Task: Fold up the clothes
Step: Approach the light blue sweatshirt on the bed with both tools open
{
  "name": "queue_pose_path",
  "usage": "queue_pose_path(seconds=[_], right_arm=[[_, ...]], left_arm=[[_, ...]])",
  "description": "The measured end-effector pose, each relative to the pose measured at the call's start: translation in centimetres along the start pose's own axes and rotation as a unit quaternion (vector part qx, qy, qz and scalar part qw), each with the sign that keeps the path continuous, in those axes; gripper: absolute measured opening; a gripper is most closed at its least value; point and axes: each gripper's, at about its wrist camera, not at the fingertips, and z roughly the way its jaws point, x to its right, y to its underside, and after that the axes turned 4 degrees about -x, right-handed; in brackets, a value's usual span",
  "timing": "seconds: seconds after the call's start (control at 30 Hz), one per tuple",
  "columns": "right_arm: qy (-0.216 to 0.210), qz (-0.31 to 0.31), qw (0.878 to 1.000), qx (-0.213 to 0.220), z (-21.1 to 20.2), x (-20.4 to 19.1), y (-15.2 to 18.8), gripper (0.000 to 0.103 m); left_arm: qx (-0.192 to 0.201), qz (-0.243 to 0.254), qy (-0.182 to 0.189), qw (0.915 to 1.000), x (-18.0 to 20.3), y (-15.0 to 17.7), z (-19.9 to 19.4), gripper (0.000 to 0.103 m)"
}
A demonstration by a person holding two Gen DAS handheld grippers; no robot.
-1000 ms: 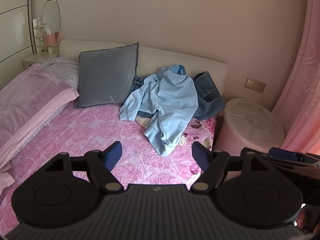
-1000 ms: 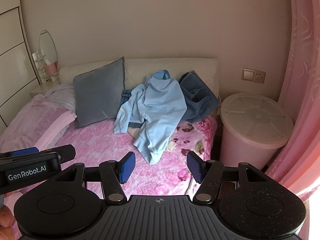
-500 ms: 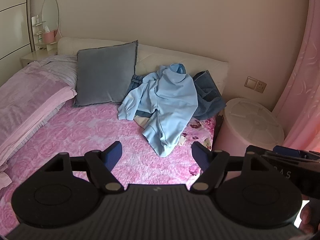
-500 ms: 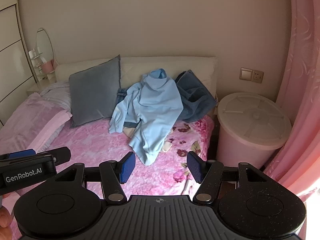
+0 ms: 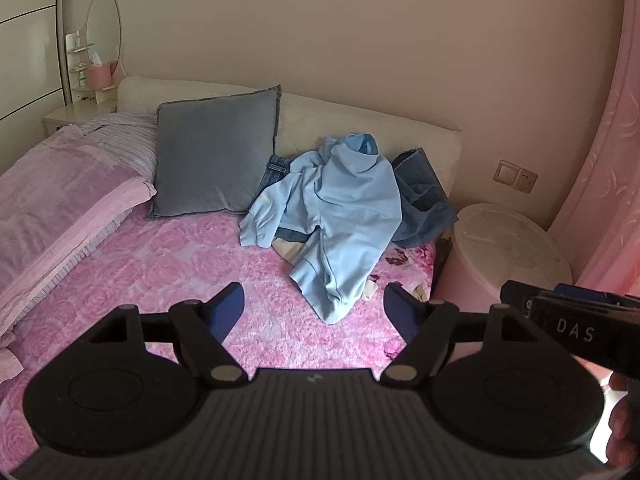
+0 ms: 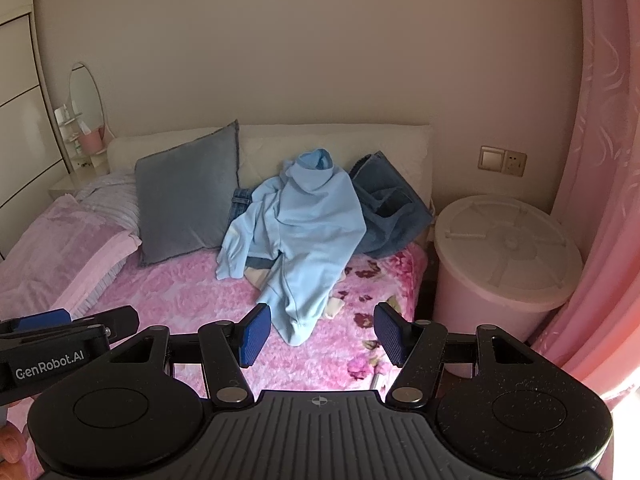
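Observation:
A light blue hoodie [image 5: 340, 208] lies crumpled against the headboard at the far right of the pink floral bed [image 5: 168, 264]; it also shows in the right wrist view [image 6: 308, 232]. Blue denim clothes [image 5: 420, 200] lie under and beside it, also in the right wrist view [image 6: 388, 208]. My left gripper [image 5: 314, 312] is open and empty, well short of the hoodie. My right gripper [image 6: 320, 336] is open and empty, also well short of it. Each gripper shows at the edge of the other's view.
A grey cushion [image 5: 212, 160] leans on the headboard left of the clothes. A folded pink blanket [image 5: 52, 208] lies along the bed's left side. A pink lidded bin [image 6: 508, 256] stands right of the bed, beside a pink curtain [image 6: 600, 160]. A nightstand with mirror [image 5: 104, 40] stands far left.
Both grippers have drifted slightly, so the bed and clothes have shifted a little in both views. Both stay open and empty. The clothes have not moved.

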Motion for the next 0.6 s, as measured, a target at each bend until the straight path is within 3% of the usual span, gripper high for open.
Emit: queue_pose_path(seconds=[0.6], right_arm=[[-0.013, -0.005, 1.000, -0.007, 2.3, 0.1, -1.2, 0.061]], left_arm=[[0.000, -0.012, -0.025, 0.9996, -0.6, -1.1, 1.6, 0.074]])
